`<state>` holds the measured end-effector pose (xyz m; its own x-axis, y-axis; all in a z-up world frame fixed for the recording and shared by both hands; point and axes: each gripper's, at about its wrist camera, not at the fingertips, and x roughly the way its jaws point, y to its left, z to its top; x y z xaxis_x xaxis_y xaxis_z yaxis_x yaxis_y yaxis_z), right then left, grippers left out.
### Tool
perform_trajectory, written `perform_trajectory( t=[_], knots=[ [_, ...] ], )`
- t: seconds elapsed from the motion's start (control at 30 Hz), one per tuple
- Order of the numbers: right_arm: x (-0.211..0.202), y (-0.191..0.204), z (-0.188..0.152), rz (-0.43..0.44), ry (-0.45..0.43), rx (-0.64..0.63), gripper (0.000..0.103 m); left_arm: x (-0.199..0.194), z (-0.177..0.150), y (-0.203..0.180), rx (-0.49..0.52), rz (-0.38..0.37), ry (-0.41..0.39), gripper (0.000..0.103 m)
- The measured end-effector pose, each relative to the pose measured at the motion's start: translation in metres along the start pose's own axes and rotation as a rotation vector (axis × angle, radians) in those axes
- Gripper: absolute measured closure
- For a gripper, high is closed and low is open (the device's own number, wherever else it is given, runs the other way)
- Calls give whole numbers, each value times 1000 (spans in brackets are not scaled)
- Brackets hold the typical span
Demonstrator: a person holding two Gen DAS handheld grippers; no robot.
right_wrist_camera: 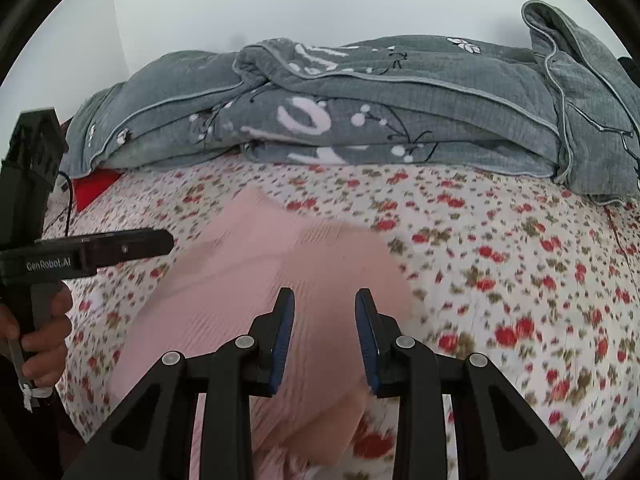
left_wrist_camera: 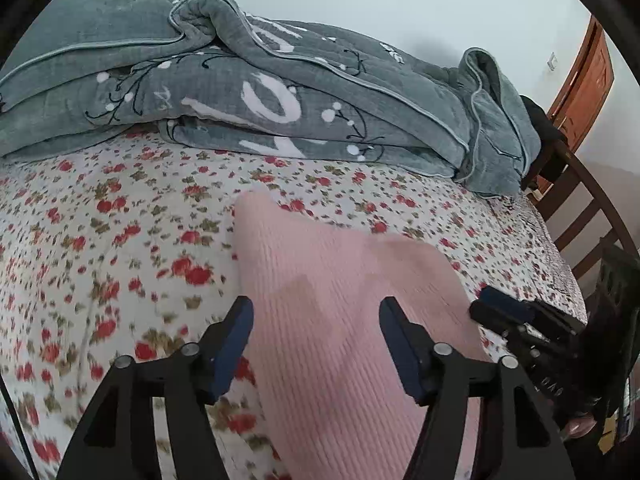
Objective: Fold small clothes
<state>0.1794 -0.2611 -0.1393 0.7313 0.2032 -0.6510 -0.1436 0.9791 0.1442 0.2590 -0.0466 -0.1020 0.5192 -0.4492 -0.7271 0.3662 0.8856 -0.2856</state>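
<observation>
Left tool (left_wrist_camera: 316, 320): released, pink garment (left_wrist_camera: 344, 300) ahead between its fingers.
Right tool (right_wrist_camera: 325, 312): released over garment.
Right view only: red item (right_wrist_camera: 94, 188), possibly cloth.

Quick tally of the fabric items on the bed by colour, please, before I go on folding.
Pink: 1, the ribbed knit garment, lying in front of both grippers.
Grey: 1, the patterned quilt, bunched at the far side.
Red: 1, a piece partly hidden by the quilt's edge.
White floral: 1, the bedsheet underneath.
Total: 4

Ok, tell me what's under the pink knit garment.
The pink knit garment lies on the floral bedsheet, which shows all around it. Whatever sits directly beneath the fabric is covered and cannot be seen.
</observation>
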Motion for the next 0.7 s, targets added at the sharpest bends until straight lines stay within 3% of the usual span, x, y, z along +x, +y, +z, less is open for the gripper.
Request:
perform_trajectory(
  t=[0.2,0.4,0.5,0.7],
  knots=[
    [23,-9,24,21,-7,0,72,31,27,13,-25,-22,16,34],
    [65,-10,23,38,58,-7,72,71,45,17,-71,-137,68,36],
    [84,-11,14,17,101,-23,72,87,47,13,-37,-126,85,36],
    [85,-23,16,66,104,30,72,99,44,15,-32,-128,111,36]
  ],
)
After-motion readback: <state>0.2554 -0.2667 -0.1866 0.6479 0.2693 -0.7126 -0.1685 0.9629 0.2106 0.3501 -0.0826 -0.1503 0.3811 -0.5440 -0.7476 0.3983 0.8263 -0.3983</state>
